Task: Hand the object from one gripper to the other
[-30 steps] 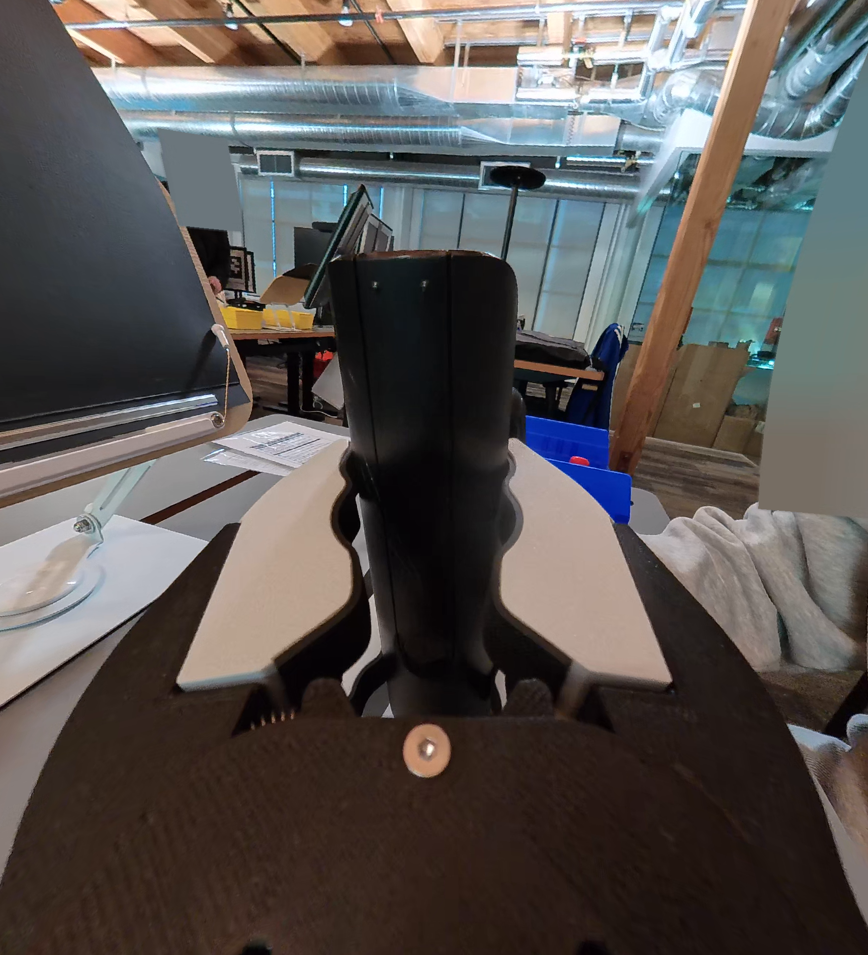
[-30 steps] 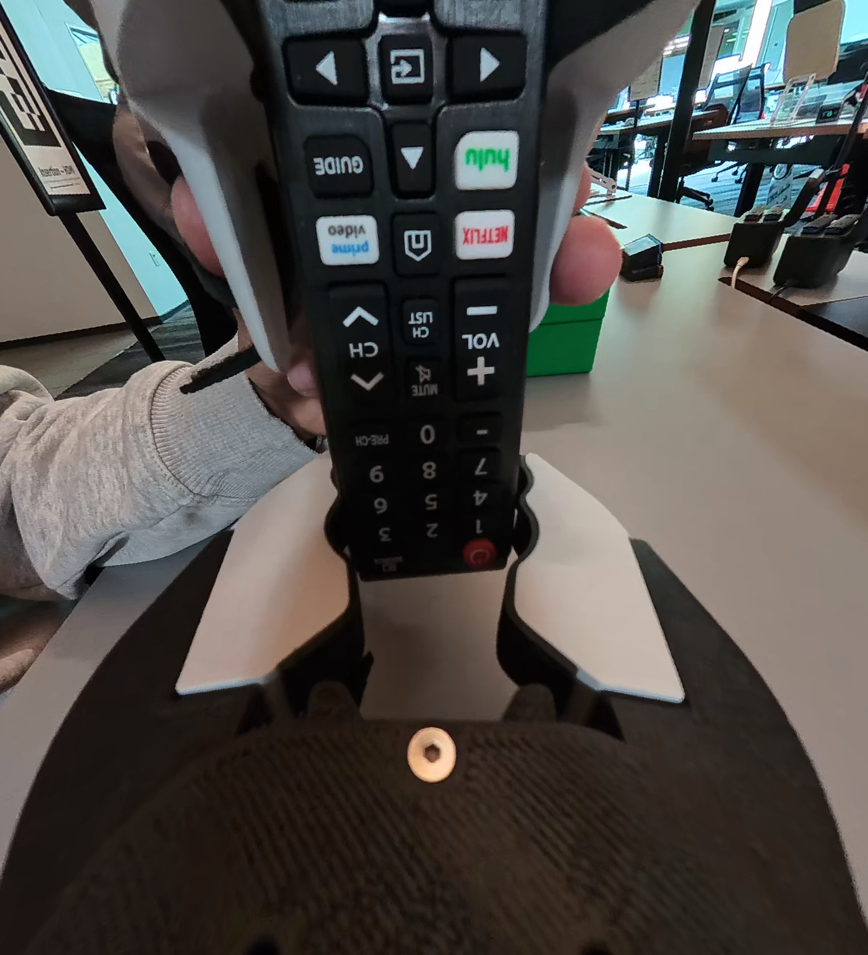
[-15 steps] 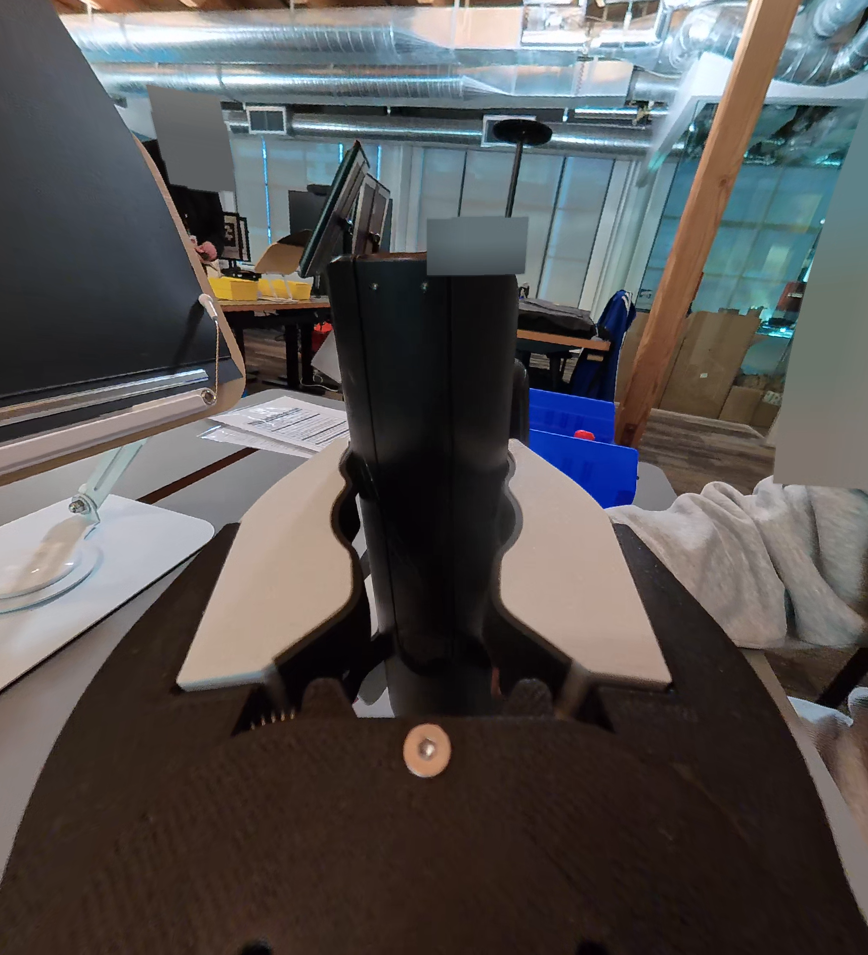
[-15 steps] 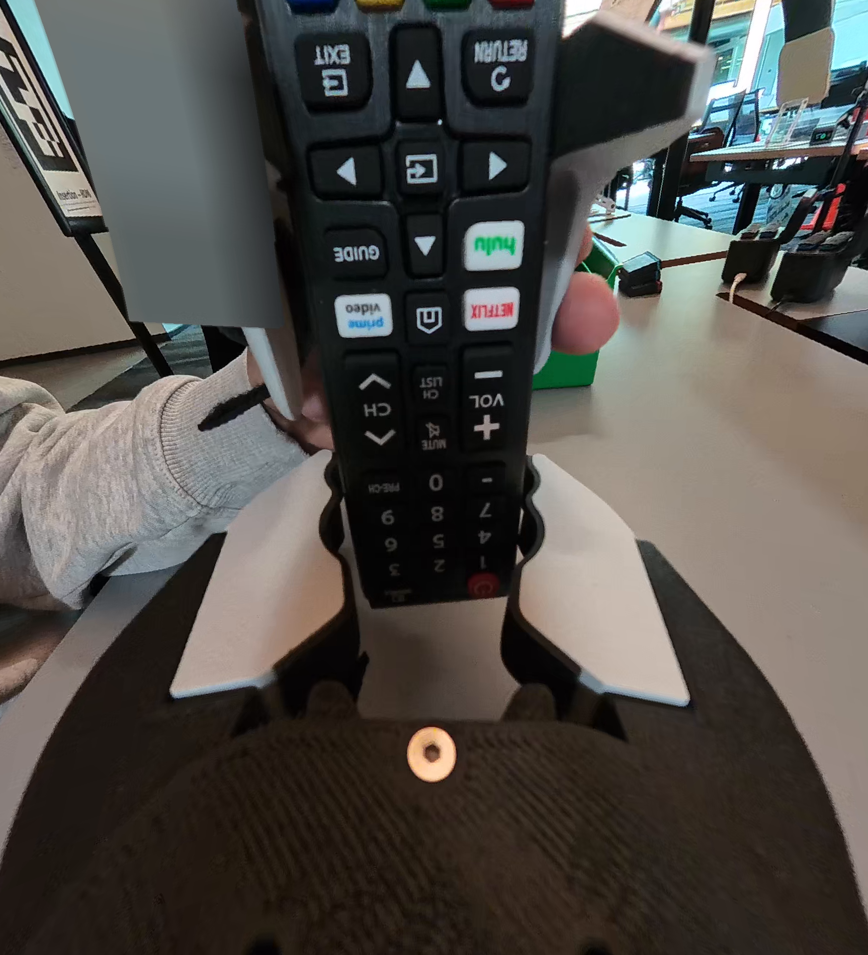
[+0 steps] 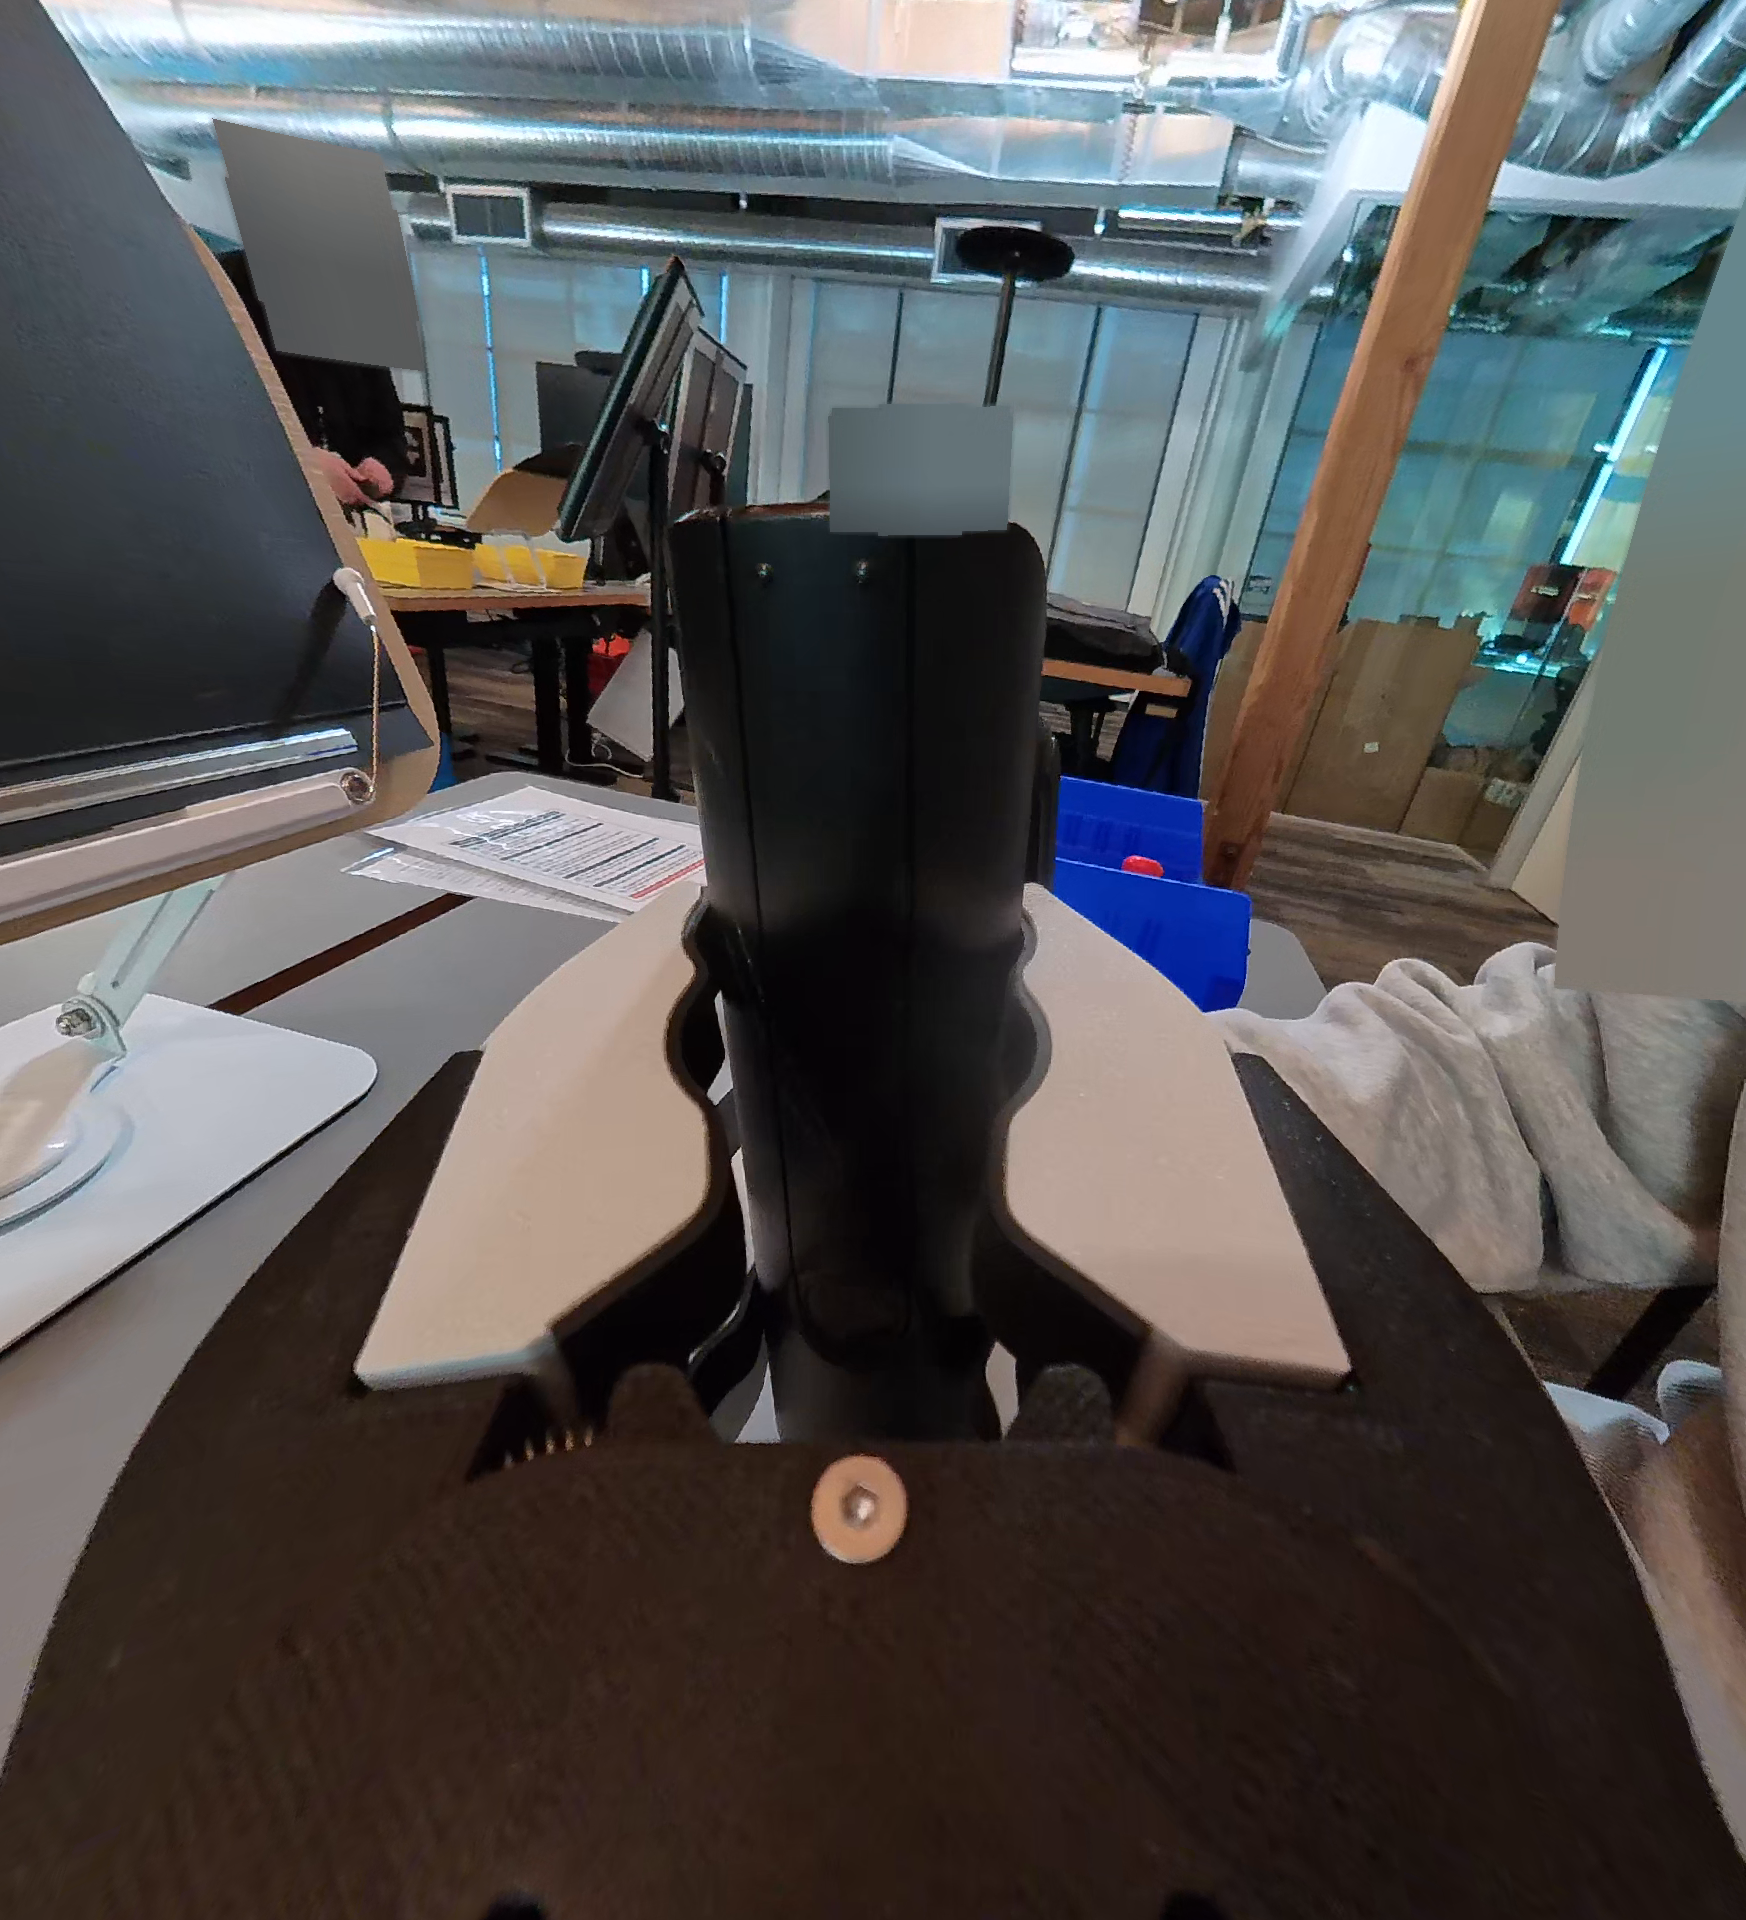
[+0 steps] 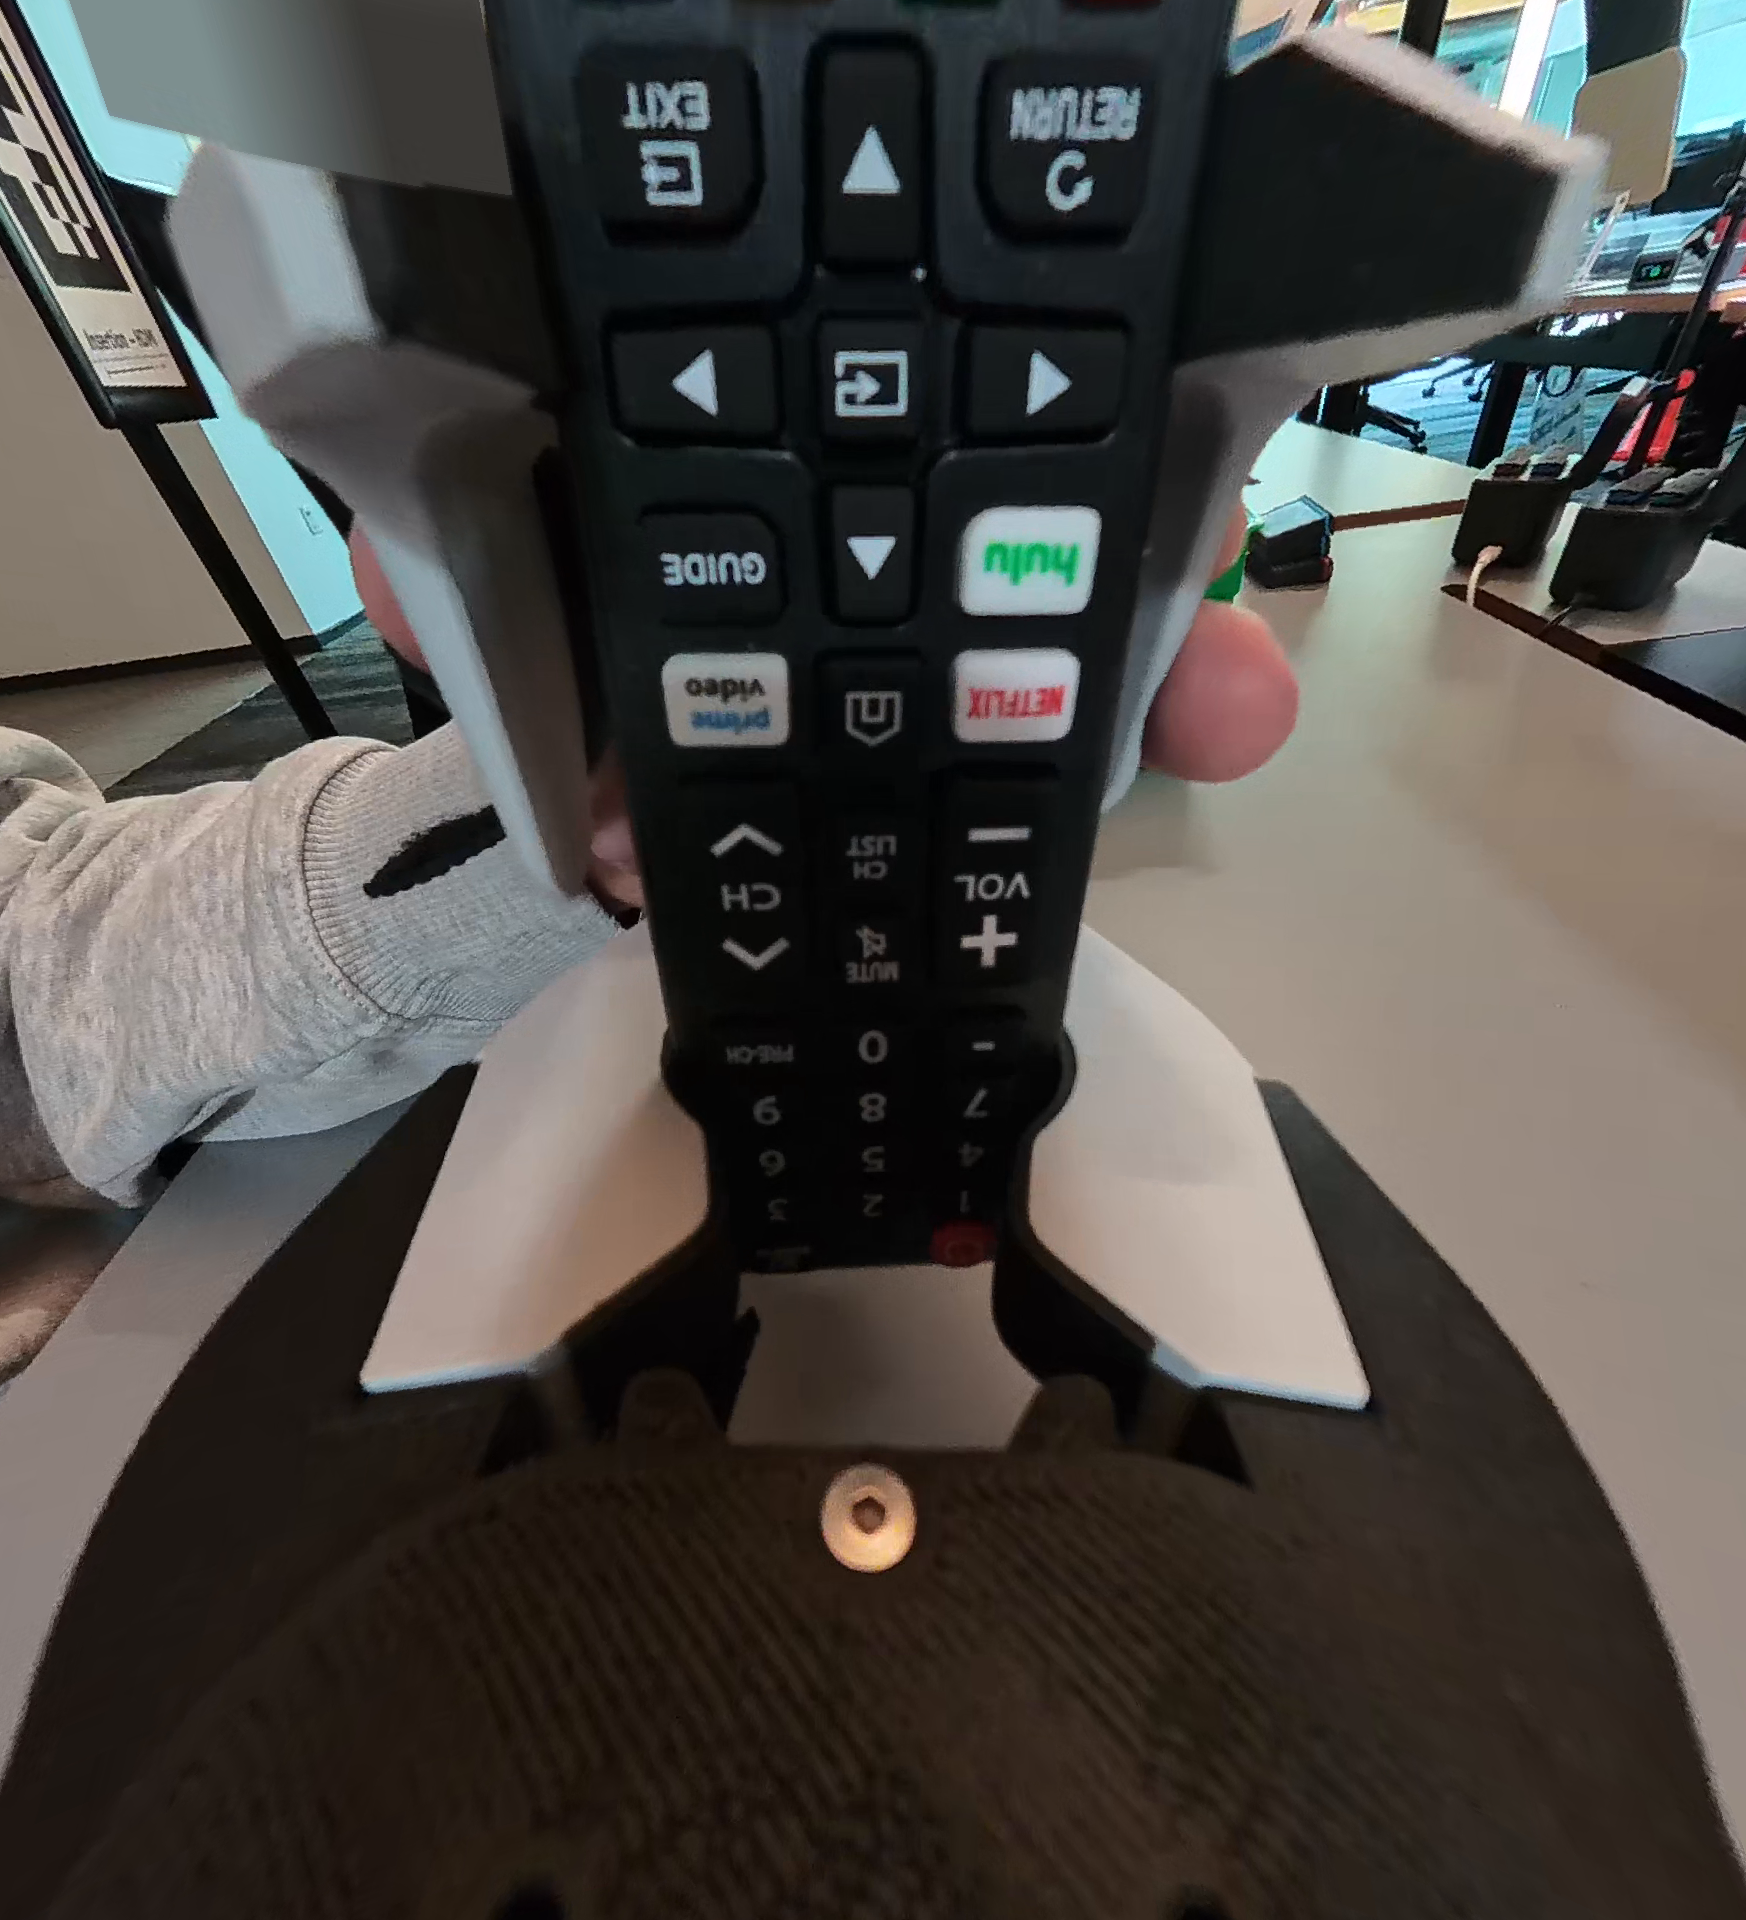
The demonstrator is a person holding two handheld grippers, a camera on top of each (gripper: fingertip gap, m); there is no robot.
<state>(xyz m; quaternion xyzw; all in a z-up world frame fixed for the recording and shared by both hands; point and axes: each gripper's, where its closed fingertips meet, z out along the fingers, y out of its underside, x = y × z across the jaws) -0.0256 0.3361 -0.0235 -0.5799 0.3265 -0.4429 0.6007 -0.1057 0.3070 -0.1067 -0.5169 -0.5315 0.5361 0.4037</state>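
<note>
A black TV remote is held between both grippers above a grey table. In the left wrist view I see its plain back (image 5: 858,831), standing up between my left gripper's (image 5: 858,914) fingers, which are shut on its sides. In the right wrist view its button face (image 6: 869,727) points at me. Its number-pad end sits between my right gripper's (image 6: 869,1039) fingers, which touch both sides. The left gripper's pale fingers (image 6: 453,561) clamp the remote farther up, with a person's hand behind them.
In the left wrist view, a dark monitor (image 5: 69,416) on a white stand base (image 5: 173,1122), papers (image 5: 547,847) and blue bins (image 5: 1149,914) stand on the table, with a grey sleeve (image 5: 1451,1091) at the right. In the right wrist view, a grey tabletop (image 6: 1471,987) holds a green box (image 6: 1224,582) and black chargers (image 6: 1617,530). The left gripper's tips are roughly 11 cm from the right gripper's.
The remote has slid deeper between the right gripper's fingers and looks larger in the right wrist view. The left gripper still holds it, and its view has tilted down slightly.
</note>
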